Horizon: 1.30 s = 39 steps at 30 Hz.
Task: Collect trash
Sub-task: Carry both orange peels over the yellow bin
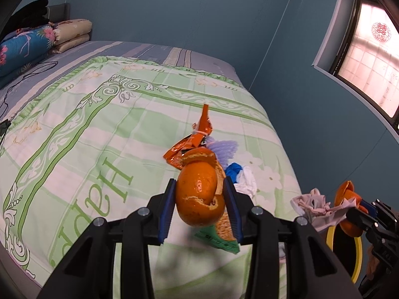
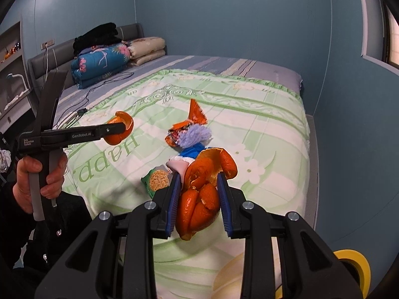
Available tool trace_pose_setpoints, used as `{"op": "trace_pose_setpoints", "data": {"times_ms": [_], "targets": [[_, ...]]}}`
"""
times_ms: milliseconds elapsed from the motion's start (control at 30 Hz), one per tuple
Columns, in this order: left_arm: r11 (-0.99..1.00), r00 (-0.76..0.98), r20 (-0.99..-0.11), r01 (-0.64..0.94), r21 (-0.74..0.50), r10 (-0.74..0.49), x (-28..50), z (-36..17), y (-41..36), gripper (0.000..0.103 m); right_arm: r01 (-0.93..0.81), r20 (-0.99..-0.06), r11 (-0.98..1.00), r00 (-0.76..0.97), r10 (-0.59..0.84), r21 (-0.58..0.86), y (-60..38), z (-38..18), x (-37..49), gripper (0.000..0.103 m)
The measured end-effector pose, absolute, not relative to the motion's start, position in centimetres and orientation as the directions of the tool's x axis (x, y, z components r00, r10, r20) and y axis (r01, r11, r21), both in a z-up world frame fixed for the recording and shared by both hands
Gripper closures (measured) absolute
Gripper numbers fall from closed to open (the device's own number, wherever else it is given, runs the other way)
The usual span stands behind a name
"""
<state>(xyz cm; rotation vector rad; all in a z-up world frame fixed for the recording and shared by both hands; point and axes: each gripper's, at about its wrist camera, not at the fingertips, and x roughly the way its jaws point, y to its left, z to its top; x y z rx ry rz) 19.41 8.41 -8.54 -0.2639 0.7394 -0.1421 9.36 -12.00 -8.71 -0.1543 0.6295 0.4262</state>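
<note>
My left gripper (image 1: 199, 196) is shut on a piece of orange peel (image 1: 197, 194) and holds it above the green bedspread (image 1: 87, 137); it also shows in the right wrist view (image 2: 119, 130). My right gripper (image 2: 198, 199) is shut on another orange peel (image 2: 199, 199) together with a pink tissue (image 2: 178, 165); it shows at the right edge of the left wrist view (image 1: 359, 206). On the bed lie an orange snack wrapper (image 2: 192, 119), a purple foam net (image 2: 195, 135), a blue-and-white scrap (image 2: 190, 153) and a green noodle packet (image 2: 155, 179).
A yellow-rimmed bin (image 2: 356, 269) stands beside the bed at lower right. Folded quilts (image 2: 99, 62) and a black cable (image 2: 99, 87) lie near the headboard. A blue wall (image 2: 349, 124) runs along the bed's right side, with a window (image 1: 369, 57).
</note>
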Motion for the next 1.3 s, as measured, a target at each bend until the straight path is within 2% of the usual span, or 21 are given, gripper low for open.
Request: {"op": "trace_pose_setpoints", "data": {"times_ms": [300,767,1300], "targets": [[0.955,0.737,-0.625,0.098,-0.278,-0.257,18.9,-6.7,5.2,0.067,-0.380,-0.546,0.925,0.777,0.313,-0.011,-15.1,-6.7,8.2,0.075],[0.919,0.706,-0.589,0.274,-0.285,-0.393,18.3,-4.0,-3.3,0.067,-0.254,-0.482,0.967,0.849,0.216,-0.014,-21.8,-4.5,5.3,0.075],[0.850,0.618,-0.596,0.461,-0.254,-0.513,16.6,-3.7,-13.8,0.067,-0.083,-0.450,0.996,0.889,0.080,0.012,-30.2,-4.4,1.4,0.075]]}}
